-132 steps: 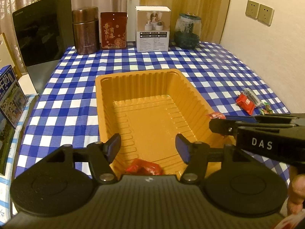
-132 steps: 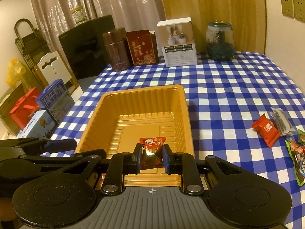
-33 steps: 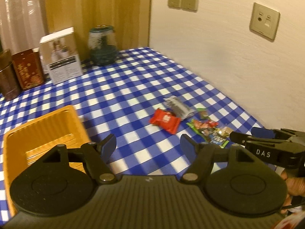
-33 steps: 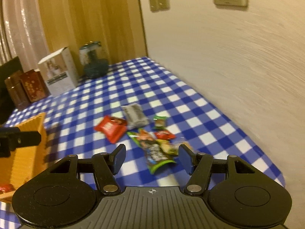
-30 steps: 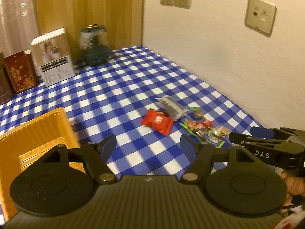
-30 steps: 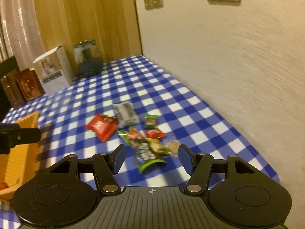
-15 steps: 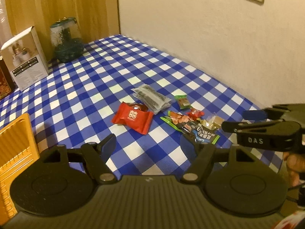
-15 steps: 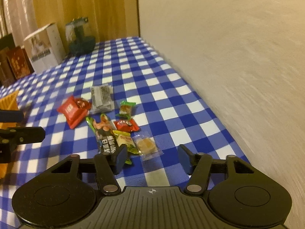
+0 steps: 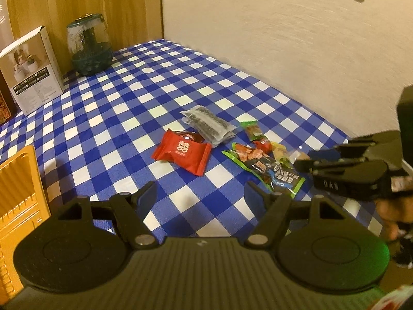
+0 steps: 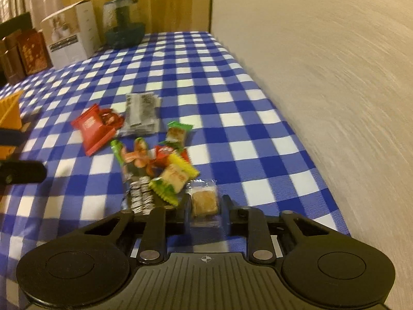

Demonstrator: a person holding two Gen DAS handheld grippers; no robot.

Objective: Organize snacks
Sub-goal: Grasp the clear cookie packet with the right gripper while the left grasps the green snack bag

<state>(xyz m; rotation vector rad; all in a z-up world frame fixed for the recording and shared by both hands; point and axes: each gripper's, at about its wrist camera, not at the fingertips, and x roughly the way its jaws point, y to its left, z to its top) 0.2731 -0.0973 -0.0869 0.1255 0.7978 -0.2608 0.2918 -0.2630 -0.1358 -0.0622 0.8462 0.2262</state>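
A pile of snacks lies on the blue checked cloth: a red packet [image 9: 182,152], a grey packet [image 9: 207,124], a long green packet [image 9: 263,168] and small candies. My left gripper [image 9: 200,193] hangs open just in front of the red packet, with nothing between its fingers. My right gripper [image 10: 205,206] is down at the near end of the pile, its pads shut on a clear-wrapped brown biscuit [image 10: 204,201]. Beside it lies a yellow-green packet [image 10: 173,178]. The left wrist view shows the right gripper [image 9: 304,162] at the pile's right end. The orange tray [image 9: 18,188] sits at the far left.
A white box [image 9: 31,69] and a dark glass jar [image 9: 89,49] stand at the back of the table, brown tins [image 10: 23,54] beside them. A pale wall [image 9: 284,38] runs close along the table's right edge. A hand [image 9: 395,209] holds the right gripper.
Both grippers swung away from the orange tray to the snack pile and came down. The right jaws closed from wide apart onto the clear-wrapped biscuit. The left jaws kept their width.
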